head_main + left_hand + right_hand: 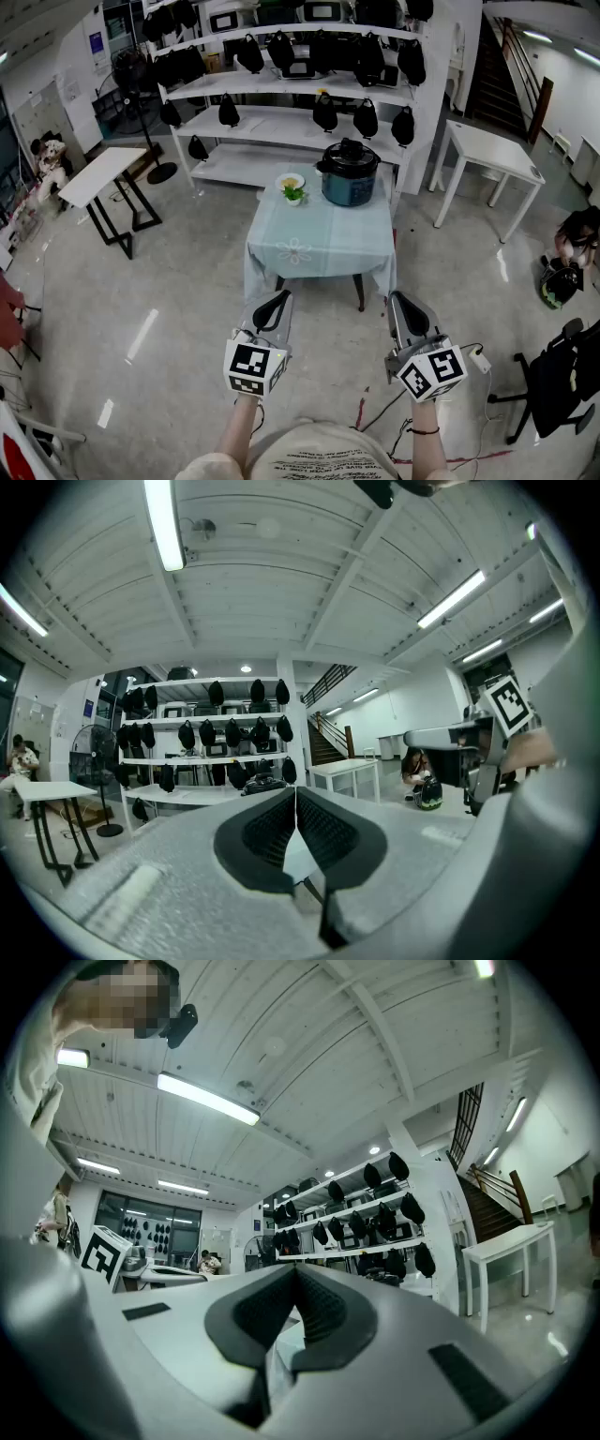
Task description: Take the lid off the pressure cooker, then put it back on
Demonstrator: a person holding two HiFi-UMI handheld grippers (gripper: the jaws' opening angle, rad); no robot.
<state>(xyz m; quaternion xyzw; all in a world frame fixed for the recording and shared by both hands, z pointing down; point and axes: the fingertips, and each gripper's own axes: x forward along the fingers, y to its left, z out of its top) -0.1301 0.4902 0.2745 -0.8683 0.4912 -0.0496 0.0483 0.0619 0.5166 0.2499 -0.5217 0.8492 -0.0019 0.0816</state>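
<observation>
Both forearms are reaching forward side by side, low in the head view. The left gripper [273, 310] and right gripper [407, 315] are pointing roughly level, jaws closed on nothing. The pressure cooker [349, 173], lid [348, 153] on, is sitting well ahead on the tabletop [319, 239], beside a small potted plant [292, 192].

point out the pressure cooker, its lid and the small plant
pressure cooker [351, 187], head view, on its blue body
lid [349, 156], head view, on its black top
small plant [293, 193], head view, on its green leaves
</observation>
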